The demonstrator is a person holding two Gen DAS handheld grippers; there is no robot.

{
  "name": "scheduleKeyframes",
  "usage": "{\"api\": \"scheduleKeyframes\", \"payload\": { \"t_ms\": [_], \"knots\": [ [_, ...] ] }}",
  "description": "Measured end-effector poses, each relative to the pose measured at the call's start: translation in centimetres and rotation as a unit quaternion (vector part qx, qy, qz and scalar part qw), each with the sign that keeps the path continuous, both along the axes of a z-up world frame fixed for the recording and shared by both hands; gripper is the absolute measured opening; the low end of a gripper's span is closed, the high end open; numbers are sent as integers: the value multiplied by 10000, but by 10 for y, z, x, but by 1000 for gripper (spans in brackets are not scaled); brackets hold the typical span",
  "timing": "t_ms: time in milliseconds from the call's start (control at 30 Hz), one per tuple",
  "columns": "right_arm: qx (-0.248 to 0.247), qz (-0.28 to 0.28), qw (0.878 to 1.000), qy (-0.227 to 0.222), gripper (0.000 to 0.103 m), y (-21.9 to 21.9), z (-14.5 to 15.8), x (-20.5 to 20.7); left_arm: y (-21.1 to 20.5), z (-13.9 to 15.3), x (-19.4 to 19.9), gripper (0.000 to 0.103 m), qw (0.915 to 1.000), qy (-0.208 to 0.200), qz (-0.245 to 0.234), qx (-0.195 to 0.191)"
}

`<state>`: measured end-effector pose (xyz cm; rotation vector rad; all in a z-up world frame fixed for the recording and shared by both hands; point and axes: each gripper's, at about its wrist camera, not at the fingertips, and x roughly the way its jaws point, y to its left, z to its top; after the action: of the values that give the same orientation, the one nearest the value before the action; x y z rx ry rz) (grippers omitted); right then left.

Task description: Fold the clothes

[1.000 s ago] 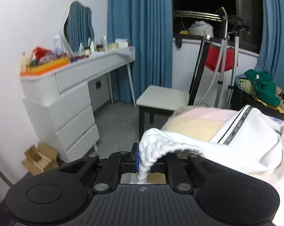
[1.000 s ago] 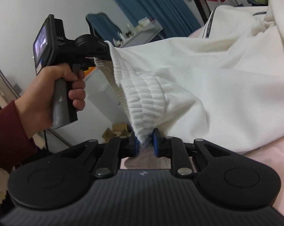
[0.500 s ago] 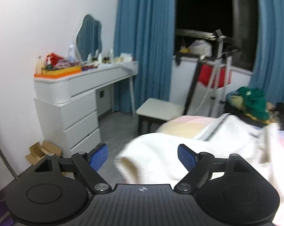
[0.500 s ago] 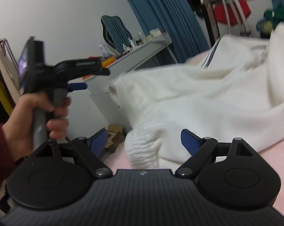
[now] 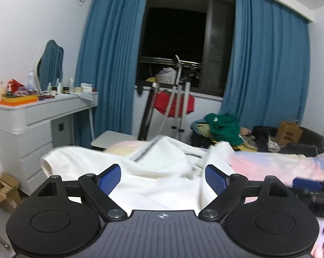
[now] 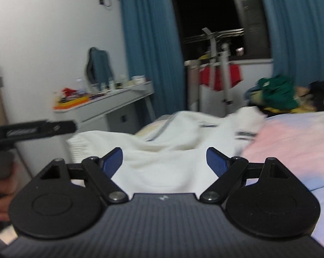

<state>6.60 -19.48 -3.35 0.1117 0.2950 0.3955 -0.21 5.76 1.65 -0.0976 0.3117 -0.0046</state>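
A white garment (image 5: 157, 167) with dark striped trim lies crumpled on the pink bed (image 5: 269, 163); it also shows in the right wrist view (image 6: 162, 150). Its ribbed hem (image 6: 80, 146) lies at the bed's left edge. My left gripper (image 5: 163, 178) is open and empty, raised just above the garment. My right gripper (image 6: 164, 161) is open and empty above the same cloth. The left gripper's body (image 6: 33, 129) shows at the left of the right wrist view, and the right gripper's blue pad (image 5: 306, 183) at the right of the left wrist view.
A white dresser (image 5: 33, 129) with bottles and a mirror stands left. A stool (image 5: 112, 139) and a clothes stand (image 5: 177, 99) with a red cloth are beyond the bed. A pile of clothes (image 5: 224, 126) lies at the back right. Cardboard (image 5: 5, 191) sits on the floor.
Both grippers opened and let go of the ribbed hem they held a second ago. The garment dropped onto the bed and both grippers rose and pulled back.
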Motion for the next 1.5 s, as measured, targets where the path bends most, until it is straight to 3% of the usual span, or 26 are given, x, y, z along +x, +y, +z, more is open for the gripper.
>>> {"api": "scheduleKeyframes", "payload": {
  "t_ms": [133,267,467,1033,1200,1367,1500],
  "knots": [
    [0,-406,9992,9,87,-30,-23,-5,-16,-37,4,87,9995,266,-144,-81],
    [10,-601,9980,171,87,-44,-36,-10,-28,-57,3,87,9985,440,-270,178],
    [254,-727,9970,127,87,-54,-33,-7,-17,-68,12,87,9980,470,-323,265],
    [249,-1224,9918,260,87,-71,-37,-12,-35,-73,26,85,9964,672,-403,338],
    [377,-1529,9871,303,87,-86,-38,-18,-53,-63,72,83,9963,665,-449,319],
    [694,-1748,9802,621,87,-107,-48,-8,-84,-56,154,83,9958,599,-655,205],
    [938,-1923,9722,955,87,-123,-65,7,-134,-61,235,79,9932,685,-756,553]
  ]
}}
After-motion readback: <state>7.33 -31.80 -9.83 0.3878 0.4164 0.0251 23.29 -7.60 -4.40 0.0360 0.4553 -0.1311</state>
